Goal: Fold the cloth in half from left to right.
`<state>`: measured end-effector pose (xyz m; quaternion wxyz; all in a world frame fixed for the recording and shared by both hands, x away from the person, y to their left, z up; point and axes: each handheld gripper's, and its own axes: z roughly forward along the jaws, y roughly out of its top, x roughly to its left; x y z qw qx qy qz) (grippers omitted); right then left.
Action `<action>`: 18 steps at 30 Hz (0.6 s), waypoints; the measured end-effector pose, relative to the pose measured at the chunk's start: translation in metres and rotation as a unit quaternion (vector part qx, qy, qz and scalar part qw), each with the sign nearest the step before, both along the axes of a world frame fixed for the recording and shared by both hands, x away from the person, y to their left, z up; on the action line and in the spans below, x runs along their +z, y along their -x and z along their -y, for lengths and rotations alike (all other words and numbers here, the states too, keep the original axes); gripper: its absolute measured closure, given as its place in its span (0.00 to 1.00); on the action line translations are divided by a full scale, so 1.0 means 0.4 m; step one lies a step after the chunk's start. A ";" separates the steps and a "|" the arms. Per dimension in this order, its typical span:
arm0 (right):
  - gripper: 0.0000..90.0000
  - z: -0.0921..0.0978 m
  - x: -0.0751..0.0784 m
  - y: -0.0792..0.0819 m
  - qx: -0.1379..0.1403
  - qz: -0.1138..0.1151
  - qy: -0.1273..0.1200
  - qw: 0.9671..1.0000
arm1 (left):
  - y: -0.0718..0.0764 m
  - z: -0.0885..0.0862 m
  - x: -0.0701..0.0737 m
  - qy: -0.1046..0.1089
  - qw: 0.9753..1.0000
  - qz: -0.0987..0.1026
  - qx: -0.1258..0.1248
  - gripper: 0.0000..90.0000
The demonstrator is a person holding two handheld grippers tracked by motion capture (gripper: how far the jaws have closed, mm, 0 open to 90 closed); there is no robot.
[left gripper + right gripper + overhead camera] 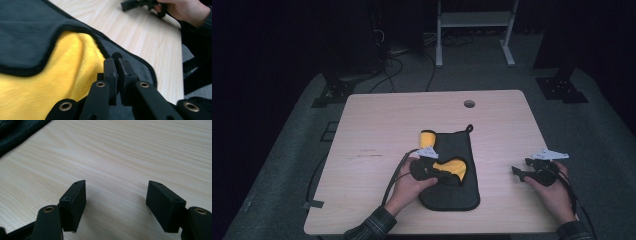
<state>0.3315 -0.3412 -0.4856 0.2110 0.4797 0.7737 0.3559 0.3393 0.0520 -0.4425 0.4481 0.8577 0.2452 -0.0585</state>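
A dark grey oven mitt [452, 196] with a yellow lining [453, 168] lies at the middle of the wooden table [377, 130], its hanging loop [469, 128] pointing away from me. My left gripper [443, 175] rests on the mitt, held by a hand. Its jaws are pressed together on the mitt's black-trimmed edge [116, 54], beside the turned-out yellow lining [37, 95]. My right gripper [523, 168] sits to the right of the mitt, apart from it. It stands open [116, 195] over bare wood with nothing between its jaws. A corner of the mitt [12, 131] shows at the upper left.
A round cable hole [469, 103] sits near the table's far edge. Bare wood lies on the table's left side and at the back. Beyond the table are a white frame [474, 20], black stands and cables on the grey floor.
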 end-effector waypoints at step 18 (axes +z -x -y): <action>0.36 0.000 0.000 0.000 0.001 0.001 0.000 1.000 | 0.058 0.082 0.016 0.018 0.998 0.015 -0.056 0.78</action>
